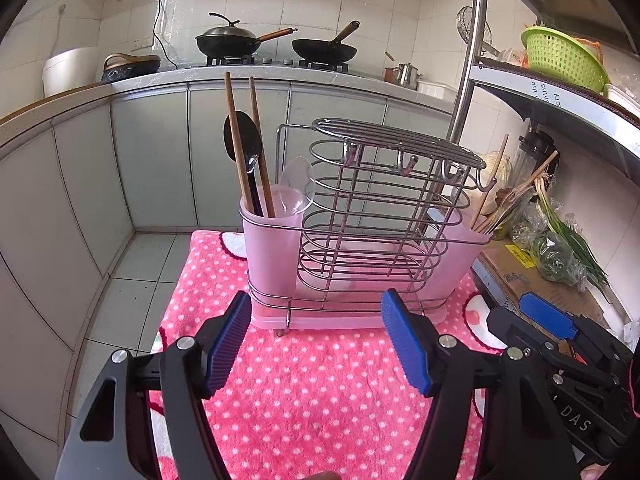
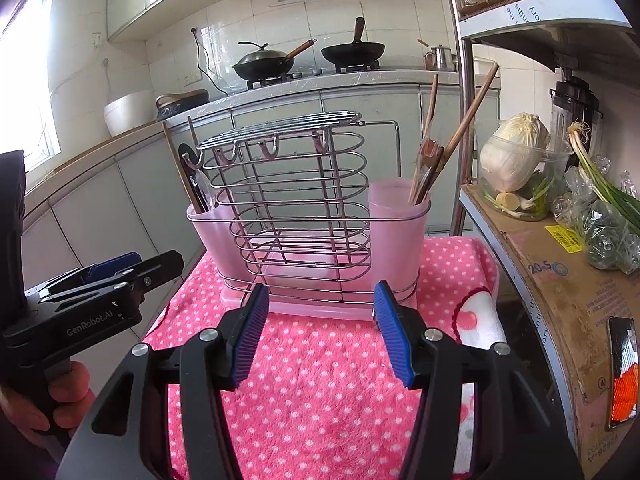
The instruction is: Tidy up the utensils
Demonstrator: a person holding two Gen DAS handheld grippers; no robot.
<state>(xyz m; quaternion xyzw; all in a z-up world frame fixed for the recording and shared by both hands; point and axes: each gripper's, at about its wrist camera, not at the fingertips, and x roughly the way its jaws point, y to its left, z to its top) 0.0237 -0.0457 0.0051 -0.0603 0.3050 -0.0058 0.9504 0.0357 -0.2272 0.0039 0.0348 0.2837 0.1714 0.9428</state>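
A chrome wire utensil holder (image 1: 372, 208) with pink plastic cups stands on a pink polka-dot towel (image 1: 320, 400). Its left cup (image 1: 272, 248) holds two wooden chopsticks (image 1: 238, 140), a black spoon (image 1: 248, 136) and a clear spoon (image 1: 298, 178). More wooden chopsticks (image 2: 452, 140) lean in the right cup (image 2: 396, 216). My left gripper (image 1: 316, 300) is open just short of the holder's base, nothing between its pads. My right gripper (image 2: 322, 288) is also open and empty before the holder (image 2: 288, 184), over the towel (image 2: 320, 380). A hand (image 2: 60, 396) grips the left tool's handle.
A metal shelf rises on the right, its post (image 2: 460, 100) close behind the holder. It carries a cabbage (image 2: 516, 152), bagged greens (image 2: 608, 236), a cardboard box (image 2: 560, 280) and a green basket (image 1: 560, 56). Woks (image 1: 228, 38) sit on the far counter. Tiled floor (image 1: 132, 272) lies left.
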